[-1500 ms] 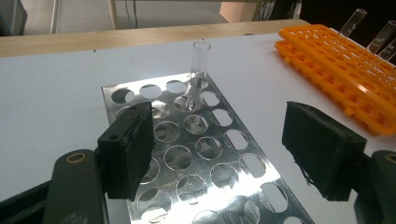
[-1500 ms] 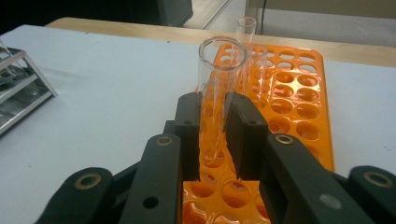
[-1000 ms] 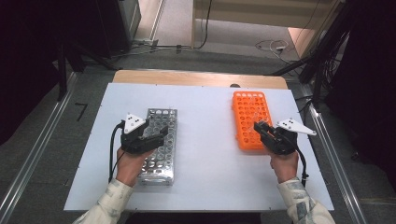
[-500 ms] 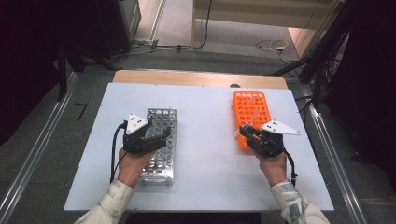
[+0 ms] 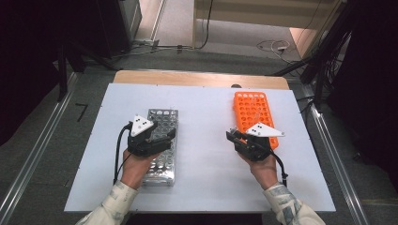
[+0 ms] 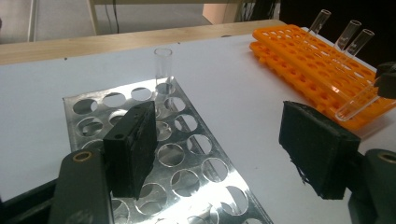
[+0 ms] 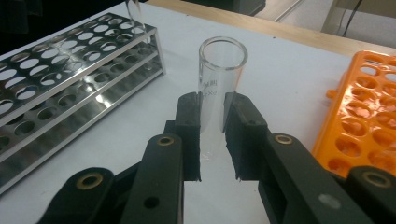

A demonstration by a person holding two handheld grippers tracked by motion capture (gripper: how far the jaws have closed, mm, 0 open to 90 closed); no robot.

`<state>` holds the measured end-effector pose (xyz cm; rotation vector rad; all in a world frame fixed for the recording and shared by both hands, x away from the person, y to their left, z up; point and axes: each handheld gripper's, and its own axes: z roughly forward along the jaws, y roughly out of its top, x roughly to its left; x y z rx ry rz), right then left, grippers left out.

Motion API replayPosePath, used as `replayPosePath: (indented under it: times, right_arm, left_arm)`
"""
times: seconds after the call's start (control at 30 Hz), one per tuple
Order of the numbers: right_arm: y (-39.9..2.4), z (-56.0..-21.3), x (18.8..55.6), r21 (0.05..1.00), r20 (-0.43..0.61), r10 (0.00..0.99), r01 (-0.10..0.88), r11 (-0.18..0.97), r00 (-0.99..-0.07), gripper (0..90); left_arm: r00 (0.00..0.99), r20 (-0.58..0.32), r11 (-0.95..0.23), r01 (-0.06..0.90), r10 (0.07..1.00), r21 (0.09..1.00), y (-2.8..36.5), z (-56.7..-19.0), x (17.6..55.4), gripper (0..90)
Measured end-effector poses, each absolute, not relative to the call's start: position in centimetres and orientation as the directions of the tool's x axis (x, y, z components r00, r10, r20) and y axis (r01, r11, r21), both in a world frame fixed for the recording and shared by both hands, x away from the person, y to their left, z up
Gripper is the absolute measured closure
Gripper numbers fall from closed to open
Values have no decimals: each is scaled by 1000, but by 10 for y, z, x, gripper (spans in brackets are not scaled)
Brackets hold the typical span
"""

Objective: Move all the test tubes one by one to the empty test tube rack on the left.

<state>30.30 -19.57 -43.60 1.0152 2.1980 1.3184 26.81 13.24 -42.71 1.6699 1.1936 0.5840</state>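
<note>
My right gripper is shut on a clear glass test tube, held upright with its open mouth above the pads. In the high view the right gripper hovers just left of the orange tube rack, over the white table. My left gripper stands open above the steel tube rack, with nothing between its pads. In the high view the left gripper lies across the steel rack. One clear tube stands at the steel rack's far end.
Three tubes stand tilted in the orange rack. A white sheet covers the table, with a wooden edge at the back. Open table lies between the two racks. Metal rails and cables run along the floor at both sides.
My right hand has moved left from the orange rack toward the middle of the table, carrying the tube. The left hand has stayed over the steel rack.
</note>
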Motion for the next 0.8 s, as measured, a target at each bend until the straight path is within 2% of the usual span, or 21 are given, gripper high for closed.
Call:
replayPosePath:
  times: [0.8]
  right_arm:
    - [-152, -446, 298, 850, 31, 667, 371, 375, -744, 734]
  left_arm:
    - [490, -141, -102, 436, 860, 894, 106, -429, 265, 293]
